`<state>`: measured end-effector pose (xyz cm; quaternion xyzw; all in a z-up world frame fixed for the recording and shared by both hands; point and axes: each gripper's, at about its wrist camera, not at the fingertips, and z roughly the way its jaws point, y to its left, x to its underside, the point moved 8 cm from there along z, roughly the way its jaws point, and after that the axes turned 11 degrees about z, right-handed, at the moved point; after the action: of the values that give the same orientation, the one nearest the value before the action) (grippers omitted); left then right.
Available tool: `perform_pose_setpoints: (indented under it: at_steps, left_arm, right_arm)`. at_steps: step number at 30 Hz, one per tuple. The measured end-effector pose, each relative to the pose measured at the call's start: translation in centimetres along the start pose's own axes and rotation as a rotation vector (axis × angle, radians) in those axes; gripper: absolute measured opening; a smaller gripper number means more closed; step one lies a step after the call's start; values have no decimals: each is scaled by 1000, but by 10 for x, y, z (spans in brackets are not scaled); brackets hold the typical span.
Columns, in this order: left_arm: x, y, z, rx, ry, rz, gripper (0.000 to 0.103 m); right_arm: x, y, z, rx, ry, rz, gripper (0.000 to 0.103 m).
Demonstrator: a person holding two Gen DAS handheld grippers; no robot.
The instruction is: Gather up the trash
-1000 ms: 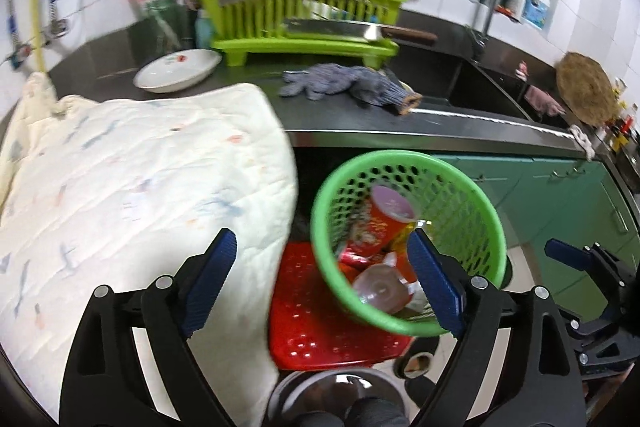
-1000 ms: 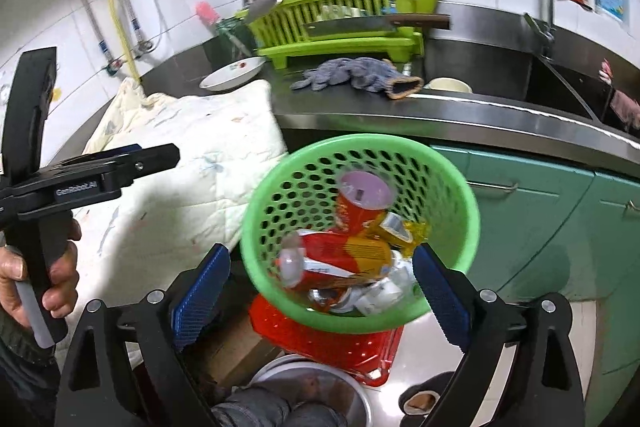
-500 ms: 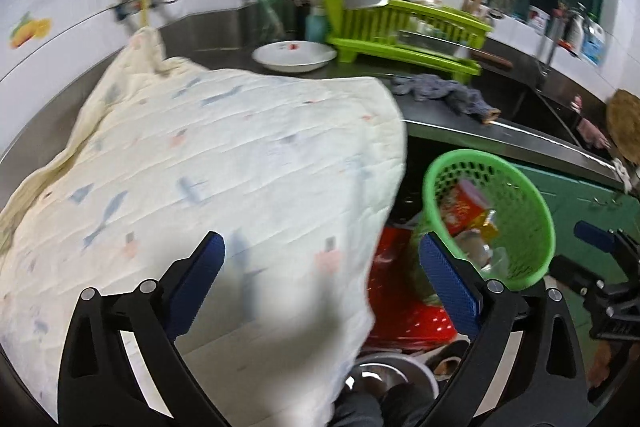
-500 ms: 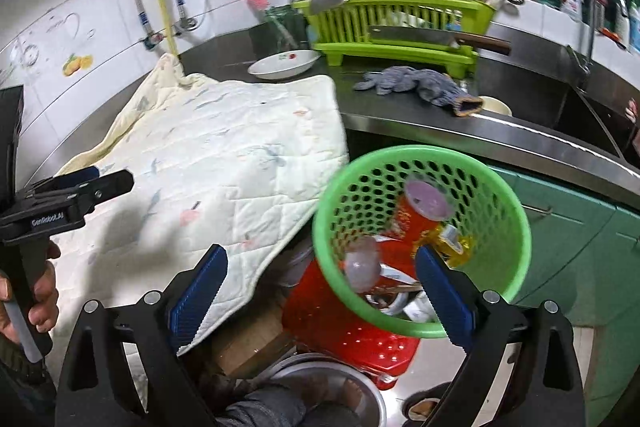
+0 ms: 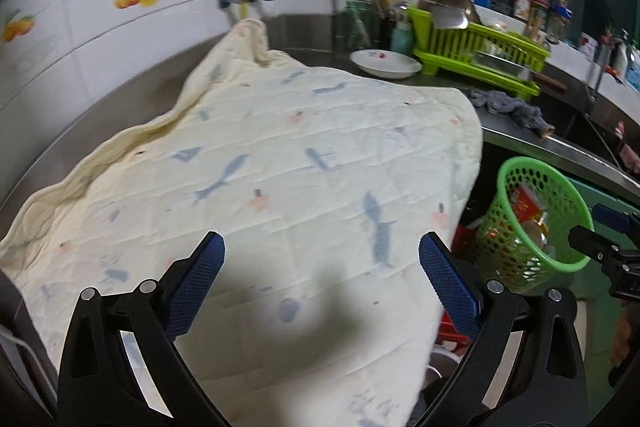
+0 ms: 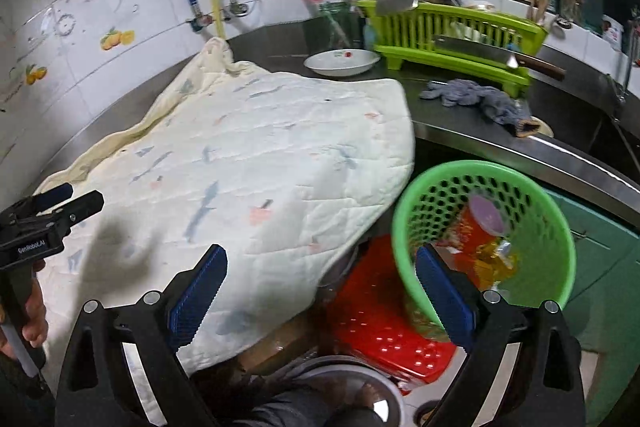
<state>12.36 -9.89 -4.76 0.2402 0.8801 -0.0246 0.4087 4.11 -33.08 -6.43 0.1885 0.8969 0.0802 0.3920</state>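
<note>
A green mesh basket holds the trash: a red cup, a yellow wrapper and other packets. It stands low, in front of the counter, on a red perforated crate. My right gripper is open and empty, and its right finger overlaps the basket's near rim in the picture. My left gripper is wide open with nothing in it, above a cream quilted cloth. In the left wrist view the basket is at the right edge, beside the right gripper's tip.
The quilted cloth covers the left counter and hangs over its edge. Behind it are a white plate, a green dish rack with a cleaver, and a grey rag. Green cabinets stand right. A hand holds the left gripper.
Both grippers have swung left, away from the basket and over the quilted cloth. The basket has slid toward the right edge of both views. Nothing was taken hold of.
</note>
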Motion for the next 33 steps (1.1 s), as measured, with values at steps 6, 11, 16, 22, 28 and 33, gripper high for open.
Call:
perform_pose_setpoints:
  at_steps: [6,11,16,22,28,33]
  left_arm:
    - [11,20,-13,-42,-14,-35,98]
    - [18,29,-16,-55,-19,-69,98]
    - [23,34,-18,-52,-23,-94,98]
    - [24,37,-22,-54,-34,-109,98]
    - [24,41,-26,-81,-42,-111,98]
    - [25,39,-29,-61,-49,-119,98]
  right_arm:
    - [3,25,-1,-43,-1,11,92]
    - [3,34,-7,-27,-26,-11,92]
    - [3,35,-12,-29,-36,-13,92]
    - [5,41,-14,-31,-39,-22,92]
    - [6,46,-15,-21,-47,-45,92]
    - [8,48,-15,-23,-49,-52,92]
